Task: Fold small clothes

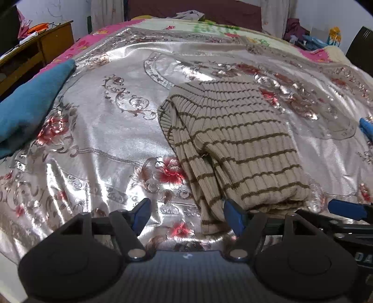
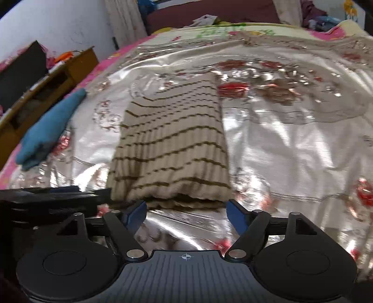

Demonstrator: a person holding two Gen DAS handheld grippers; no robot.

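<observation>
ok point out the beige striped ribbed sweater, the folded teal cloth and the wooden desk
beige striped ribbed sweater [image 1: 235, 132]: left wrist view, middle of the folded body
folded teal cloth [image 1: 32, 105]: left wrist view, middle of its top face
wooden desk [image 2: 81, 63]: right wrist view, its side panel by the bed

This is looking like a bedroom in a lived-in home. A wide bed [image 1: 98, 139] is filling most of both views, and a shiny silver bedspread [image 2: 291, 149] with red flower patterns is lying over a pink floral sheet [image 1: 77, 46]. A dark maroon headboard [image 1: 209, 11] is standing at the far end against a pale wall, with curtains [image 1: 105, 11] hanging beside it. A wooden side cabinet [image 1: 46, 44] is sitting along the left of the bed, carrying small clutter on top. Loose clothes are lying about: a striped sweater [image 1: 233, 139] folded on the bedspread, a blue garment [image 1: 30, 107] near the bed's left edge, and more clothing [image 1: 296, 28] piling up in the far right corner.
</observation>
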